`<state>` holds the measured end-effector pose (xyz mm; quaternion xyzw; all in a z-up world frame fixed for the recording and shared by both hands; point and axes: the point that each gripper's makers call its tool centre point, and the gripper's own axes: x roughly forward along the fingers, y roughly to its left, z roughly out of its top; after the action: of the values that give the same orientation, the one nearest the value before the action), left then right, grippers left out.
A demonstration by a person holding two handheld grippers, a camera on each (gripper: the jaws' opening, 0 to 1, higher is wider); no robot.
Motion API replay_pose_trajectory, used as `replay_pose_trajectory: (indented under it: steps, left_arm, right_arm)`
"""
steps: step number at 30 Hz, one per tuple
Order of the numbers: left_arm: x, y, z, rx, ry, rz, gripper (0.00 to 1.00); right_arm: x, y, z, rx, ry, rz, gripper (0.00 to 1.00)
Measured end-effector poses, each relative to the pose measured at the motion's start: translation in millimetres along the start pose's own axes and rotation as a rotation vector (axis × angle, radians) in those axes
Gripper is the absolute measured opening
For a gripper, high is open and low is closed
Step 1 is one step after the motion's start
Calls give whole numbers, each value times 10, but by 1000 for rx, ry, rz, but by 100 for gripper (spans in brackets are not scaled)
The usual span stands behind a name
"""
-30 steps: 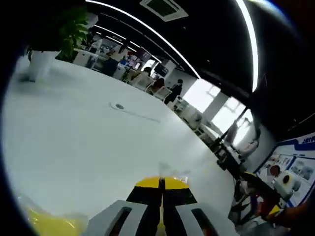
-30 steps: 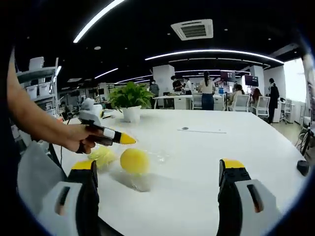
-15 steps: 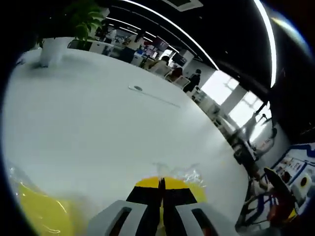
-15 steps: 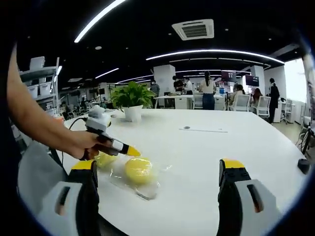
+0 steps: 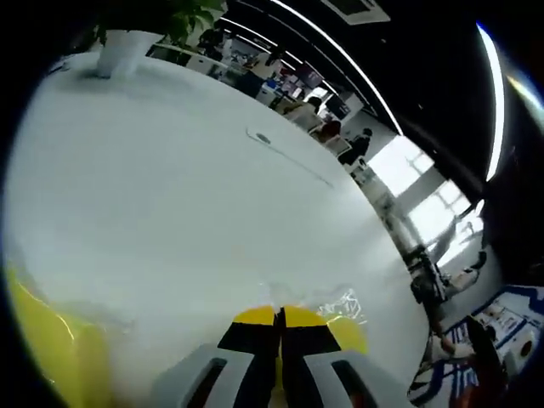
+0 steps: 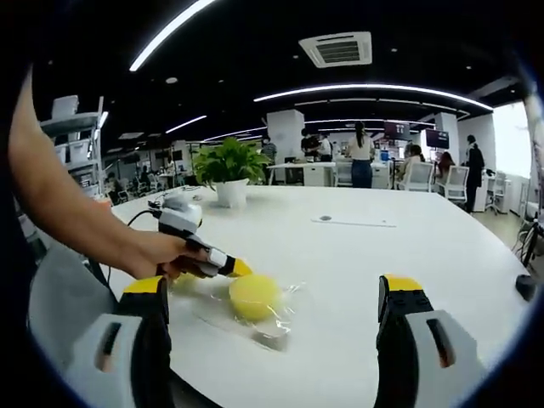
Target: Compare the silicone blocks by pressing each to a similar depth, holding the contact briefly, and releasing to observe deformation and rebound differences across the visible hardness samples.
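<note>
On the white counter (image 6: 357, 255), the clenched left tool (image 6: 229, 266) presses one bagged yellow block (image 6: 253, 295) — others apparently remain — right tool (image 6: 276, 297) released.

A bagged silicone block (image 6: 254, 296) lies on the table (image 6: 408, 246), potted plant (image 6: 228, 172) behind.

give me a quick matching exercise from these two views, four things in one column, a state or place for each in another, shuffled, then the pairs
Things:
1. left gripper
2. right gripper
3. yellow silicone block
4. potted plant

States or places:
A. jaws wide apart, nothing between them
B. far side of the white table
C. inside a clear plastic bag
D. jaws shut, tips at the bagged block

Pairs: 1-D, 2-A, 3-C, 4-B
</note>
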<state>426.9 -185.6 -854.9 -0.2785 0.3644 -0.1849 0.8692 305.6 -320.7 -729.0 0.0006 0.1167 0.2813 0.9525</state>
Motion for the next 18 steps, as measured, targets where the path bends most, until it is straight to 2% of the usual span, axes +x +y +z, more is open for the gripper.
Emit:
replay_pose_trajectory:
  steps: [3, 4, 5, 8, 9, 10, 11, 13, 14, 15, 17, 18]
  left_arm:
    - [2, -2, -8, -18, 2, 0, 0]
    - [0, 14, -10, 38, 0, 12, 0]
    - [5, 16, -13, 52, -4, 20, 0]
    - [8, 28, -15, 47, -12, 29, 4]
    - [-11, 54, 6, 106, -11, 53, 7]
    - [-32, 48, 38, 193, -10, 67, 12]
    - [-43, 29, 48, 222, -6, 65, 22]
    - [-105, -65, 209, 311, -72, 61, 40]
    - [-154, -149, 302, 359, -99, 36, 51]
    - [-172, -180, 331, 370, -109, 27, 58]
    - [-317, -401, 518, 458, -180, -57, 75]
    - [-412, -542, 590, 482, -201, -126, 82]
  right_arm:
    - [4, -5, -15, 4, 5, -2, 96]
    - [7, -7, -16, 3, 6, -3, 96]
    - [8, -10, -13, 3, 5, -4, 96]
    - [8, -23, -5, 4, 6, -4, 96]
    - [7, -30, -2, 2, 6, -5, 96]
    - [5, -45, 3, 3, 4, -6, 96]
    - [3, -59, 1, 3, 5, -9, 96]
    - [5, -91, -11, 6, 6, -13, 96]
    - [10, -109, -20, 8, 10, -16, 96]
    - [12, -113, -23, 9, 12, -17, 96]
    - [24, -134, -23, 12, 22, -14, 96]
    - [30, -143, -20, 9, 24, -11, 96]
